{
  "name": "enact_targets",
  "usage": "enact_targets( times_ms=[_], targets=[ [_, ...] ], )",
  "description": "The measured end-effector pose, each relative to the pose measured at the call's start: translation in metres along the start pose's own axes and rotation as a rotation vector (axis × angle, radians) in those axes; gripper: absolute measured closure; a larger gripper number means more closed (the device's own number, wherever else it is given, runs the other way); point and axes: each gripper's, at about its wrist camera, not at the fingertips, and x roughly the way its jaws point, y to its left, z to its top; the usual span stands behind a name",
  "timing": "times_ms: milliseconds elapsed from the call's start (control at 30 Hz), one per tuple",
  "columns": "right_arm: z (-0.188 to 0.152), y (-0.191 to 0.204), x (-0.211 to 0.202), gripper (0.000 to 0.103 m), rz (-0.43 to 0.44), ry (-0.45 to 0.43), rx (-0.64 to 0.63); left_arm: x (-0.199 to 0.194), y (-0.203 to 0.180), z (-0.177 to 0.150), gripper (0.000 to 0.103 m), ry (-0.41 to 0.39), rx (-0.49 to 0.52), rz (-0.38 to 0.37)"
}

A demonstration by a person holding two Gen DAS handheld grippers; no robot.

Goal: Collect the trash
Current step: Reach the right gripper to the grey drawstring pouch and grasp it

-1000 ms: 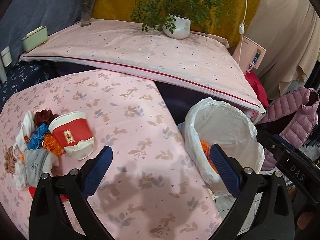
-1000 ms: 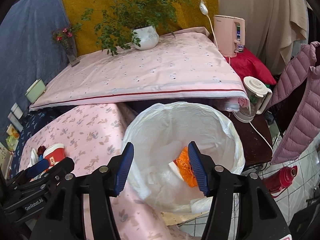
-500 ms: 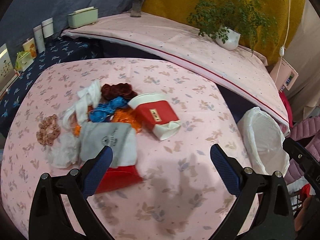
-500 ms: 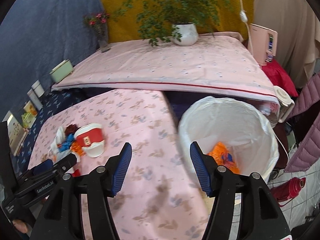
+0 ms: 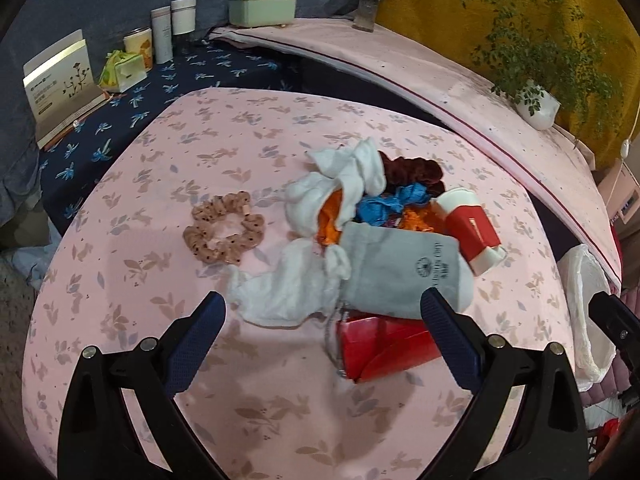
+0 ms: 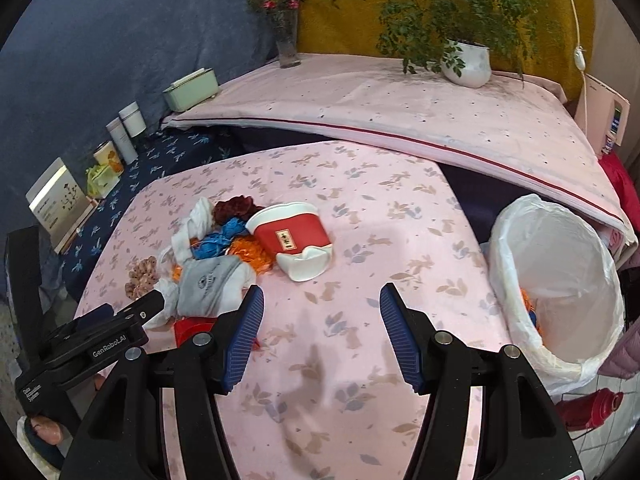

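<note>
The trash lies in one loose heap on the pink rabbit-print table [image 5: 168,208], well apart from the white-lined bin [image 6: 560,280] that stands off the table's right edge, so each piece has to be carried across. The left gripper [image 5: 322,322] hangs over the near side of the heap with its jaws spread wide and nothing between them; the grey drawstring pouch [image 5: 404,268] and the red box [image 5: 380,344] sit just beyond its pads, which suggests one of these is the next pick. The right gripper [image 6: 322,334] stands over bare cloth between heap and bin, jaws partly open and empty, apparently waiting its turn. The left wrist view alone shows the tan dotted scrunchie [image 5: 224,228] lying clear of the heap, the white crumpled cloth [image 5: 288,288] and the red box in full. The right wrist view alone shows the bin's interior, with an orange scrap [image 6: 530,308] already at the bottom, and the red-and-white paper cup [image 6: 294,238] lying on its side with the mouth facing away.
</note>
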Motion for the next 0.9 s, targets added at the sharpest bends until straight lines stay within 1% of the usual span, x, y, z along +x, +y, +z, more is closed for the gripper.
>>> enact_targets(
  times_ms=[167,267,400,467,600,633,667,700,767,800,867,900],
  targets=[
    [-0.001,0.034,0.016,0.044,0.036,0.021,-0.052,0.016,0.030,-0.001,0.009,0.049,-0.053,0.024],
    [-0.001,0.051,0.026,0.044,0.057,0.034,-0.077,0.023,0.041,-0.001,0.009,0.069,-0.090,0.013],
    [-0.001,0.069,0.042,0.044,0.073,0.056,-0.102,0.033,0.048,0.001,0.009,0.094,-0.124,0.019],
    [-0.001,0.076,0.048,0.044,0.078,0.065,-0.112,0.038,0.050,0.002,0.009,0.109,-0.137,0.005],
    [-0.001,0.088,0.062,0.046,0.081,0.082,-0.131,0.049,0.046,0.003,0.010,0.134,-0.120,-0.014],
    [-0.001,0.089,0.065,0.048,0.080,0.086,-0.135,0.051,0.045,0.003,0.012,0.139,-0.113,-0.018],
    [-0.002,0.091,0.069,0.049,0.080,0.093,-0.139,0.053,0.044,0.003,0.017,0.145,-0.108,-0.029],
    [-0.002,0.091,0.072,0.052,0.081,0.101,-0.142,0.055,0.043,0.004,0.020,0.154,-0.104,-0.042],
    [-0.002,0.093,0.079,0.056,0.081,0.115,-0.143,0.058,0.042,0.003,0.032,0.176,-0.101,-0.070],
    [-0.003,0.093,0.082,0.059,0.083,0.122,-0.144,0.059,0.041,0.003,0.034,0.180,-0.099,-0.077],
    [-0.004,0.094,0.087,0.064,0.087,0.136,-0.146,0.058,0.039,0.002,0.043,0.178,-0.087,-0.085],
    [-0.005,0.094,0.089,0.069,0.090,0.143,-0.149,0.058,0.037,0.002,0.045,0.181,-0.078,-0.091]
  ],
)
